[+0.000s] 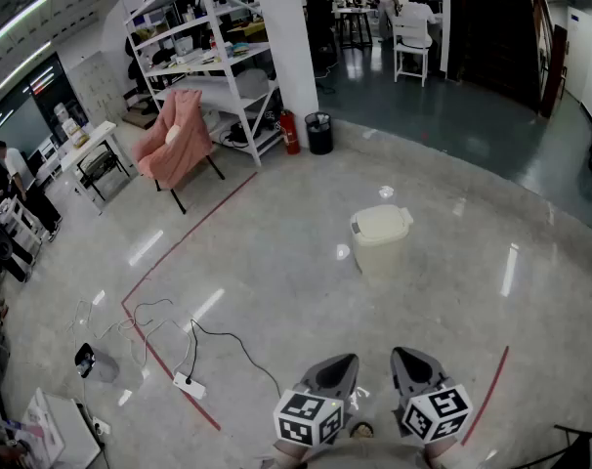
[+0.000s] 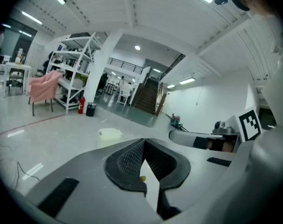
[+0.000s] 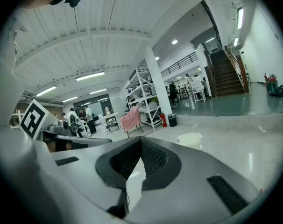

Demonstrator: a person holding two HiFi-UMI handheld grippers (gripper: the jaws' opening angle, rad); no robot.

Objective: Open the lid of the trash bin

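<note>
Nearest to us, our left tool (image 1: 337, 367) and right tool (image 1: 410, 362) sit side by side at the bottom of the head view, both pointing forward. Each one's own view shows its jaws pressed together at the tips, with nothing between them.

We see the cream trash bin (image 1: 379, 237) standing on the glossy floor (image 1: 276, 272) well ahead of both tools, touching neither, roughly in line with the gap between them. Its lid is down. In the left gripper view it shows left of the jaw tips, and in the right gripper view right of them.

Farther out, a red tape line (image 1: 179, 242) runs across the floor to our left, and a power strip (image 1: 189, 386) with a black cable lies beside it. Beyond stand a pink chair (image 1: 174, 140), a white shelf rack (image 1: 213, 57), a red fire extinguisher (image 1: 290, 133) and a small black bin (image 1: 318, 133).
</note>
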